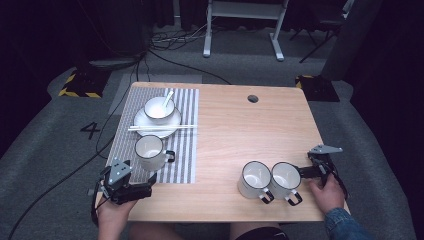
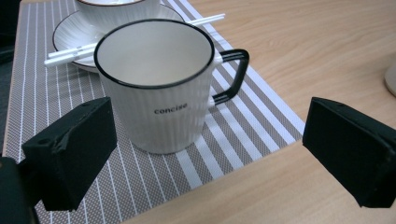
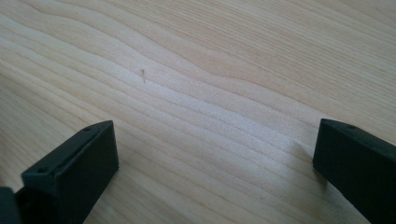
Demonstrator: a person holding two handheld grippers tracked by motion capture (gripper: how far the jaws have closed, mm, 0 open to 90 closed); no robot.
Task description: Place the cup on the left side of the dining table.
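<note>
Mug: white ribbed ceramic mug with black rim and handle (image 2: pixel 156 93) stood upright on the grey striped placemat (image 1: pixel 187 150), near its front edge.
Bearing: straight ahead of the left gripper (image 2: pixel 210 154), handle off to that view's right.
Left jaws: wide apart, empty, short of the mug.
Right gripper (image 3: pixel 215 172): spread, empty, over bare wooden table (image 3: pixel 210 70).
Nearer hand: left, by my reading.
Beyond: two similar white mugs (image 1: pixel 270 181) near the right hand (image 1: pixel 327 192).
</note>
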